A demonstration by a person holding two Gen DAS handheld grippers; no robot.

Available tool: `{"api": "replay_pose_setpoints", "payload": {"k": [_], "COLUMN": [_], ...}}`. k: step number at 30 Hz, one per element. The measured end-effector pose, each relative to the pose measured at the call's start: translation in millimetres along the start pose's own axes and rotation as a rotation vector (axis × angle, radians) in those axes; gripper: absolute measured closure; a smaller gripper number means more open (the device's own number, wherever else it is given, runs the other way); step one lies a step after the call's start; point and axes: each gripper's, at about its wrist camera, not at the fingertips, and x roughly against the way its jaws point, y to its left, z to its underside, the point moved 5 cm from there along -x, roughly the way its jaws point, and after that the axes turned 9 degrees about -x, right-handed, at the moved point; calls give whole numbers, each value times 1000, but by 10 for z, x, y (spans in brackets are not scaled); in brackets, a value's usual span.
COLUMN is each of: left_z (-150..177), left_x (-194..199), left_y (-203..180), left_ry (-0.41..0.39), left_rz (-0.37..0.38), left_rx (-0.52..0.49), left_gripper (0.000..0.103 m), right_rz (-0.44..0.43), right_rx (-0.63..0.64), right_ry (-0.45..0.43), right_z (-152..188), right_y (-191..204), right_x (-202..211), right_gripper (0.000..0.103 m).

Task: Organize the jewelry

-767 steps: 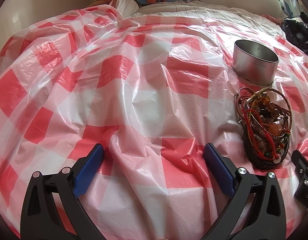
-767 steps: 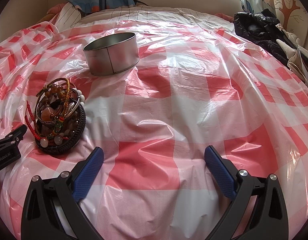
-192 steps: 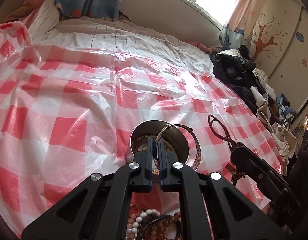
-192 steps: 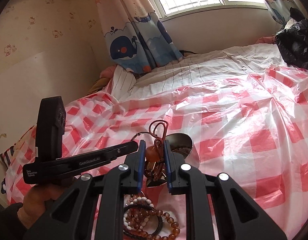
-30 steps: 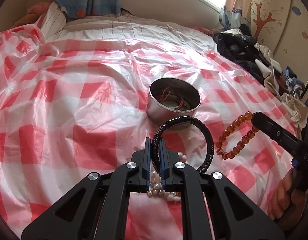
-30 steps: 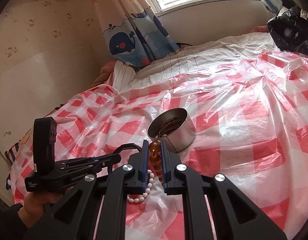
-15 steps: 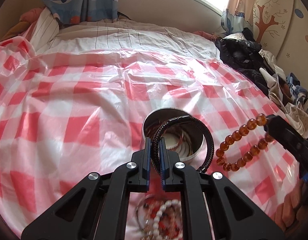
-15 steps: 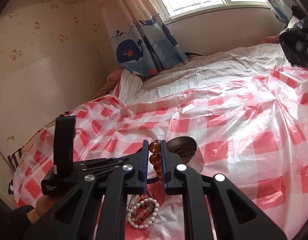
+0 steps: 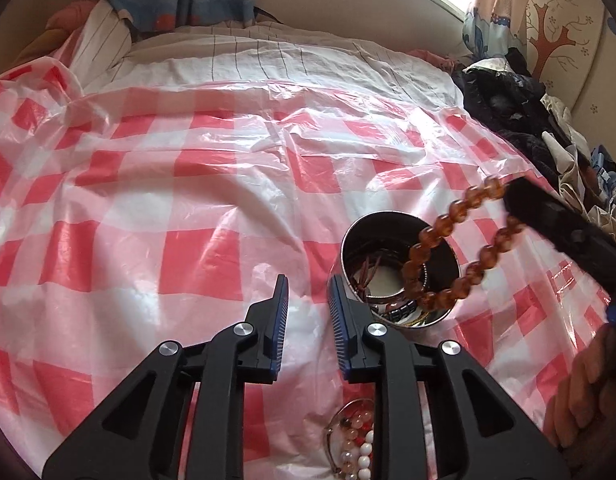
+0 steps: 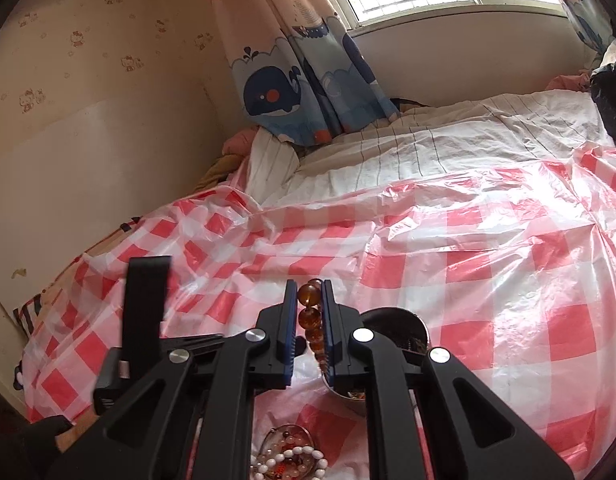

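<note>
Red-and-white checked plastic sheeting (image 9: 195,248) covers the bed from the left edge across, crinkled and glossy, with a striped white sheet (image 9: 291,60) showing beyond it toward the whale-print curtain (image 10: 303,80). Toward the middle of the left wrist view, the left gripper (image 9: 304,284) hovers above the sheeting with its blue-padded jaws parted a little and nothing between them. Just beside its right finger stands the round metal tin (image 9: 400,276), upright on the sheeting, already holding several bracelets, among them dark cords and a dark beaded band. Below the gripper, at the bottom edge, a small heap of loose bracelets (image 9: 356,448) with white, pink and red beads lies on the plastic. Further right, an amber bead bracelet (image 9: 452,248) hangs in a loop above the open mouth of the tin, its lower curve dipping over the rim. It is held by the right gripper (image 10: 310,300), whose jaws are clamped on the amber beads, as the right wrist view shows. At the far right a pile of dark clothes (image 9: 508,104) sits against the wall.
</note>
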Motion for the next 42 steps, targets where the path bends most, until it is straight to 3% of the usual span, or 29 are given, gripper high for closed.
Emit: {"api": "replay_pose_setpoints", "payload": {"k": [2, 4, 7, 11, 18, 22, 26, 35, 42], "left_z": [74, 184, 418, 765, 1269, 1362, 1380, 1383, 1384], "left_x": [107, 225, 372, 545, 660, 502, 449, 493, 524], "left_y": [0, -30, -81, -206, -349, -352, -430, -410, -367], "left_ry": [-3, -7, 2, 11, 25, 45, 49, 20, 3], "left_rz": [4, 4, -2, -8, -77, -114, -138, -121, -134], "left_rx": [-1, -16, -33, -57, -81, -91, -134, -114, -85], "left_gripper": [78, 73, 68, 60, 51, 39, 30, 29, 29], "right_rz": [95, 158, 176, 181, 233, 250, 253, 240, 313], "right_rx": [-14, -81, -151, -184, -245, -173, -157, -140, -33], "right_ry": [50, 79, 91, 110, 201, 173, 166, 168, 170], "right_z": [62, 164, 319, 662, 1443, 1491, 1493, 1507, 1446], "right_y": [-192, -435, -625, -663, -715, -600, -583, -547, -371], "right_x": [-154, -186, -17, 312, 505, 464, 451, 440, 359], "right_gripper": [73, 73, 73, 62, 57, 43, 42, 35, 34]}}
